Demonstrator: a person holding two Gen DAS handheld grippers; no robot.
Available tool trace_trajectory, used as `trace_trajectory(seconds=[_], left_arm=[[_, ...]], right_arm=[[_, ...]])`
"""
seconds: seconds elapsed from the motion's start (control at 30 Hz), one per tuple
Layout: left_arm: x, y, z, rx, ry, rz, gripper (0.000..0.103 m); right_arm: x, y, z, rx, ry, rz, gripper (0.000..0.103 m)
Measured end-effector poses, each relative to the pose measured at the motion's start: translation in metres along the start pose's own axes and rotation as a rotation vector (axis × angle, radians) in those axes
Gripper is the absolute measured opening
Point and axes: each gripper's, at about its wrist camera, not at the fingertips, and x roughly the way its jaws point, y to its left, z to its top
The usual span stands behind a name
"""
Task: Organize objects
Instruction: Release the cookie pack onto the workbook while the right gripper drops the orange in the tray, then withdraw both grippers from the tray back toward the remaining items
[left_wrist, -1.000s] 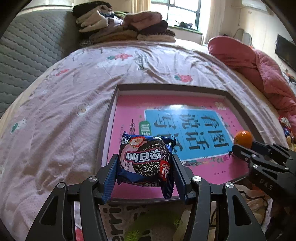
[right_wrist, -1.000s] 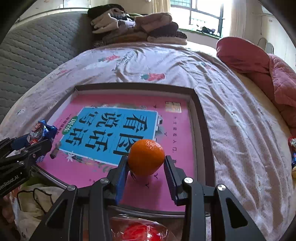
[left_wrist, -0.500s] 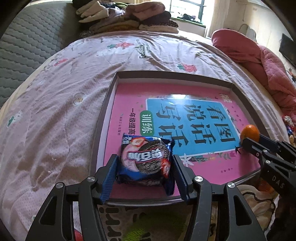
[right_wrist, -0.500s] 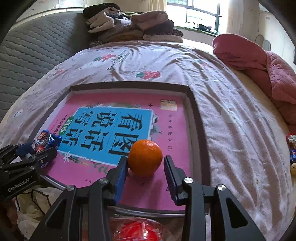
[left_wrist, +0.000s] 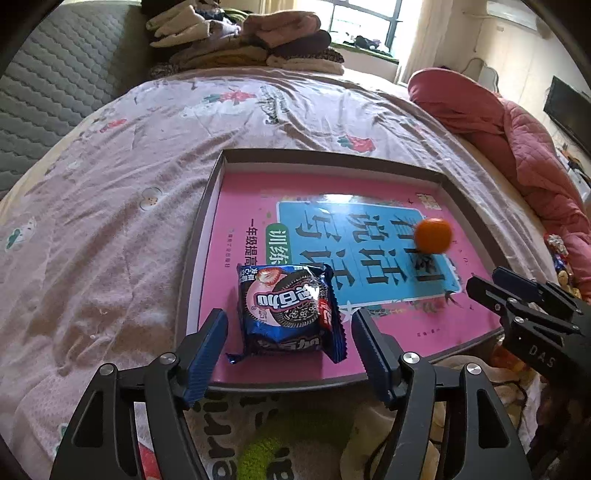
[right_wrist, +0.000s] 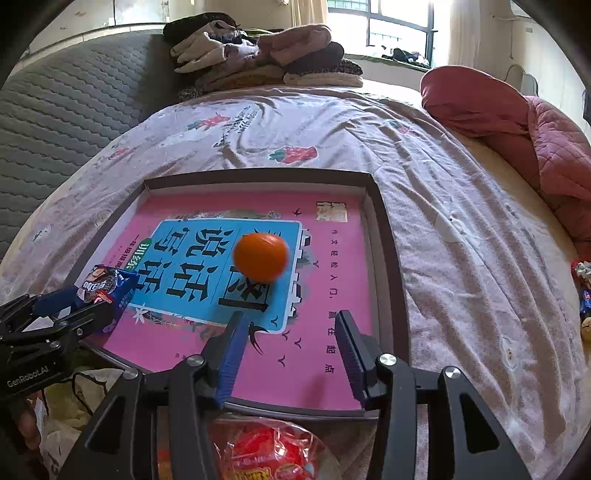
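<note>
Left gripper (left_wrist: 288, 334): jaws apart, cookie packet (left_wrist: 288, 310) lying loose between them in the tray (left_wrist: 195, 258).
Right gripper (right_wrist: 290, 332): jaws apart, gripping nothing.
Tangerine (right_wrist: 261, 256): blurred, ahead of right gripper, over the pink book (right_wrist: 332, 295).

- Daylight enters through the window (left_wrist: 364, 22) at the back, which is blown out to white in both views.
- Glare streaks the glossy pink book cover (left_wrist: 321, 199) in the left wrist view.
- The orange (right_wrist: 261, 256) is smeared by motion blur in both views; the rest stays sharp.
- Fisheye distortion bulges the bedsheet (right_wrist: 461, 221), and the corners are vignetted black.
- Shadows are soft.
</note>
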Motion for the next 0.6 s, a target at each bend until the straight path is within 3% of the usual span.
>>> trace_trajectory(seconds=[0.6], left_arm=[[-0.055, 0.011, -0.007, -0.005, -0.134, 0.007, 0.074]], right_arm=[[-0.050, 0.008, -0.005, -0.034, -0.140, 0.002, 0.053]])
